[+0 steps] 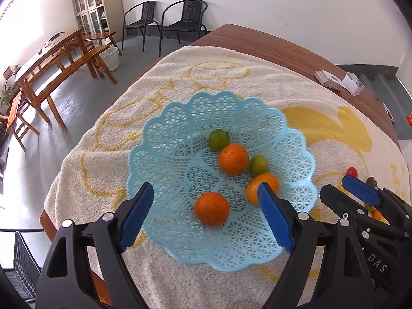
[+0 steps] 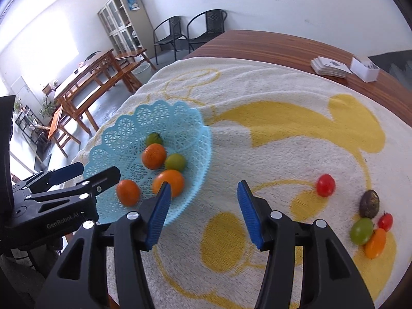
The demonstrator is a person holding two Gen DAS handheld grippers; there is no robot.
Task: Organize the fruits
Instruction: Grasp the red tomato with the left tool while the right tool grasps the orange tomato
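A light blue lattice basket (image 1: 164, 134) (image 2: 123, 126) sits on a cream and yellow towel (image 1: 283, 90) and holds three oranges (image 1: 211, 208) (image 2: 154, 156) and two green fruits (image 1: 218, 139) (image 2: 175, 161). My left gripper (image 1: 206, 211) hovers open over the basket's near side, nothing between its fingers. My right gripper (image 2: 204, 207) is open above bare towel, just right of the basket. Loose on the towel at the right lie a red tomato (image 2: 325, 185), a dark fruit (image 2: 369, 203), a green fruit (image 2: 361, 230), a small orange fruit (image 2: 375, 243) and a small red tomato (image 2: 385, 221).
The towel covers a wooden table (image 2: 270, 43). A stack of cards (image 2: 331, 67) and a white box (image 2: 365, 70) rest on the table's far right. Beyond the table's left edge the floor drops away, with wooden benches (image 1: 51, 59) and two black chairs (image 1: 164, 18).
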